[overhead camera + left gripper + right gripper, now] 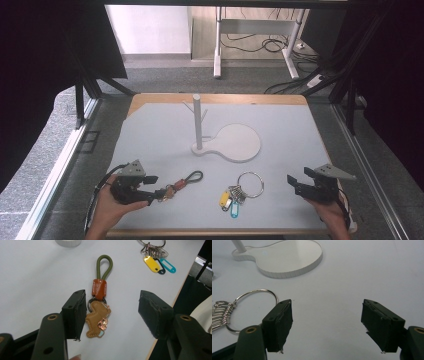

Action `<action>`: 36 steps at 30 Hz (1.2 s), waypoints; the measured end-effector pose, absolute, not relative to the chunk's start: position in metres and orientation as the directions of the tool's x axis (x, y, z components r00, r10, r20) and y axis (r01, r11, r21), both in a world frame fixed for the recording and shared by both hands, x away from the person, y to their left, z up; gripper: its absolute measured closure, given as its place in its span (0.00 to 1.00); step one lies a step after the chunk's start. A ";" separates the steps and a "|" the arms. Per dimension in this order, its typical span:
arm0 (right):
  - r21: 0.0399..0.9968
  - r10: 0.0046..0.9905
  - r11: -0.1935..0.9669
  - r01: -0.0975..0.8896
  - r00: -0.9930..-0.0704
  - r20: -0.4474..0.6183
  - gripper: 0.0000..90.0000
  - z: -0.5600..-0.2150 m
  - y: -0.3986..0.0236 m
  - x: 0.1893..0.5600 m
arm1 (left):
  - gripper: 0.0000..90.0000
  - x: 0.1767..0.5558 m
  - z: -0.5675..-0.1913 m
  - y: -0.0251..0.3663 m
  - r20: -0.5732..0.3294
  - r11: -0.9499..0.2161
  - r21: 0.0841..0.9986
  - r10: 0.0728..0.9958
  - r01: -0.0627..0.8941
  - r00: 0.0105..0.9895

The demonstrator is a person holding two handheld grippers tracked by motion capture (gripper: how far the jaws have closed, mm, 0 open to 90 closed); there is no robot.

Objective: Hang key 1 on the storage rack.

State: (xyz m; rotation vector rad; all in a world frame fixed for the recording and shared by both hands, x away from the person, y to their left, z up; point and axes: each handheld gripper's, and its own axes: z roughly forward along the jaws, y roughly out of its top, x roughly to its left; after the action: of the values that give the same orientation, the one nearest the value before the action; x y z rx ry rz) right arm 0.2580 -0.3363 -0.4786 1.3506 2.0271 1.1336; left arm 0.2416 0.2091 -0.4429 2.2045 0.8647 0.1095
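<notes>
Two key fobs are lying on the pale table [150, 135]. Nearest the left gripper [155, 186] is a keychain [99, 301]: an olive-green cord loop is running into a reddish-brown leather sleeve with stamped lettering too small to read, then a dark ring carrying one tan stitched leather charm shaped like a little animal, with a coppery trinket on it. It is lying flat between that gripper's wide-spread jaws, just beside the left one, with neither pad pressing on it. The right gripper [327, 325] is also standing wide, with nothing in it, near a large steel ring [250, 184] bearing keys and three plastic tags: yellow, black and teal. One white peg stand [198, 122] is standing beyond.
</notes>
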 end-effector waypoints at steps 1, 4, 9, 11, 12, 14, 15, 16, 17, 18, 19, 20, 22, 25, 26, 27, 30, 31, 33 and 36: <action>0.825 0.904 0.186 0.535 -0.421 0.069 0.29 -0.479 -0.336 0.258 | 0.44 0.241 -0.443 0.209 -0.179 -0.490 0.676 0.616 0.551 0.767; 0.818 0.903 0.194 0.541 -0.425 0.067 0.29 -0.480 -0.336 0.256 | 0.44 0.241 -0.443 0.209 -0.180 -0.490 0.677 0.614 0.550 0.769; 0.814 0.900 0.204 0.544 -0.432 0.063 0.30 -0.481 -0.336 0.256 | 0.44 0.240 -0.442 0.211 -0.176 -0.488 0.678 0.618 0.549 0.766; 0.813 0.898 0.205 0.544 -0.435 0.065 0.31 -0.481 -0.336 0.255 | 0.44 0.240 -0.441 0.212 -0.171 -0.493 0.675 0.619 0.549 0.767; 0.813 0.897 0.206 0.544 -0.438 0.066 0.32 -0.481 -0.337 0.255 | 0.44 0.240 -0.441 0.212 -0.172 -0.491 0.677 0.619 0.548 0.767; 0.813 0.894 0.207 0.545 -0.442 0.069 0.33 -0.481 -0.337 0.255 | 0.44 0.240 -0.441 0.213 -0.169 -0.492 0.676 0.621 0.549 0.765; 0.813 0.893 0.208 0.545 -0.444 0.069 0.34 -0.481 -0.337 0.255 | 0.44 0.240 -0.441 0.213 -0.169 -0.491 0.676 0.622 0.549 0.765; 0.813 0.892 0.211 0.543 -0.447 0.067 0.34 -0.481 -0.337 0.254 | 0.44 0.240 -0.441 0.214 -0.169 -0.491 0.677 0.622 0.549 0.764; 0.812 0.890 0.214 0.543 -0.450 0.067 0.34 -0.481 -0.337 0.254 | 0.44 0.240 -0.441 0.214 -0.169 -0.491 0.677 0.622 0.549 0.764; 0.813 0.890 0.213 0.542 -0.451 0.067 0.35 -0.481 -0.337 0.254 | 0.44 0.239 -0.441 0.214 -0.170 -0.489 0.677 0.623 0.550 0.764; 0.813 0.890 0.213 0.542 -0.451 0.067 0.35 -0.481 -0.337 0.254 | 0.44 0.239 -0.441 0.214 -0.170 -0.489 0.677 0.623 0.550 0.764; 0.813 0.889 0.216 0.541 -0.454 0.066 0.35 -0.481 -0.337 0.254 | 0.44 0.239 -0.441 0.214 -0.171 -0.488 0.677 0.623 0.551 0.763; 0.812 0.887 0.215 0.543 -0.457 0.071 0.36 -0.481 -0.337 0.254 | 0.44 0.239 -0.440 0.214 -0.172 -0.486 0.679 0.624 0.550 0.763; 0.811 0.887 0.214 0.544 -0.457 0.073 0.36 -0.481 -0.338 0.254 | 0.44 0.239 -0.440 0.215 -0.173 -0.484 0.680 0.625 0.551 0.761; 0.809 0.887 0.213 0.548 -0.455 0.075 0.36 -0.481 -0.337 0.253 | 0.44 0.239 -0.439 0.215 -0.174 -0.480 0.682 0.625 0.551 0.761; 0.808 0.887 0.214 0.548 -0.456 0.074 0.37 -0.482 -0.337 0.253 | 0.44 0.239 -0.439 0.215 -0.176 -0.478 0.684 0.625 0.551 0.760; 0.804 0.884 0.223 0.552 -0.462 0.072 0.37 -0.483 -0.336 0.252 | 0.44 0.240 -0.439 0.216 -0.175 -0.478 0.686 0.625 0.549 0.761; 0.801 0.884 0.224 0.555 -0.462 0.073 0.37 -0.483 -0.336 0.252 | 0.44 0.241 -0.439 0.215 -0.174 -0.477 0.685 0.626 0.551 0.760; 0.802 0.883 0.226 0.553 -0.464 0.071 0.37 -0.483 -0.336 0.252 | 0.45 0.241 -0.439 0.214 -0.172 -0.476 0.686 0.629 0.551 0.758; 0.797 0.882 0.234 0.557 -0.466 0.067 0.37 -0.485 -0.336 0.253 | 0.45 0.239 -0.436 0.211 -0.154 -0.482 0.696 0.624 0.533 0.766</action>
State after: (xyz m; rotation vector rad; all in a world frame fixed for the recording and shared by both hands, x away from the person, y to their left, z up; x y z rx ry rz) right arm 0.2525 -0.3356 -0.4846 1.3226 2.1142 1.1084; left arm 0.2387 0.2106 -0.4357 2.1911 0.8597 0.1527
